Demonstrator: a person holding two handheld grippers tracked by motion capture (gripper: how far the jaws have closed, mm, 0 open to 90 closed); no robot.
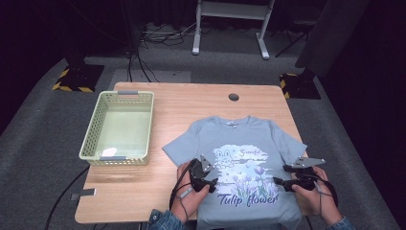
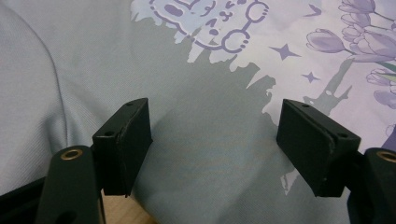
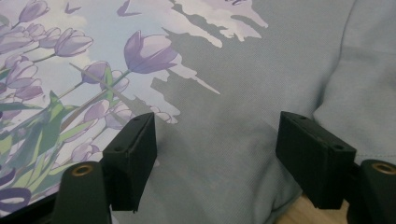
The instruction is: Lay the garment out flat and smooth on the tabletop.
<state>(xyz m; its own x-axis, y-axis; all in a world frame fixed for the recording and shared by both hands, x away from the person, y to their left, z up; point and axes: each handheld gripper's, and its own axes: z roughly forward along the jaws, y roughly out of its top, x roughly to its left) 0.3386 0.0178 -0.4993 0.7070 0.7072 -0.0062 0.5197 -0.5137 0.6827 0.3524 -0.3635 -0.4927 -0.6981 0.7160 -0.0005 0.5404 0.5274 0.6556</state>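
Two tools hang over a shirt spread flat near the table's front right corner, hem at the front edge. Left tool sits at the shirt's left side, jaws wide apart with only cloth beneath them, nothing clamped. Right tool sits at the shirt's right side, jaws likewise spread and gripping nothing. A basket stands along the left edge.

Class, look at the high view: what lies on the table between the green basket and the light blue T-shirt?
Nothing: between the green basket and the light blue T-shirt the high view shows bare wooden table.
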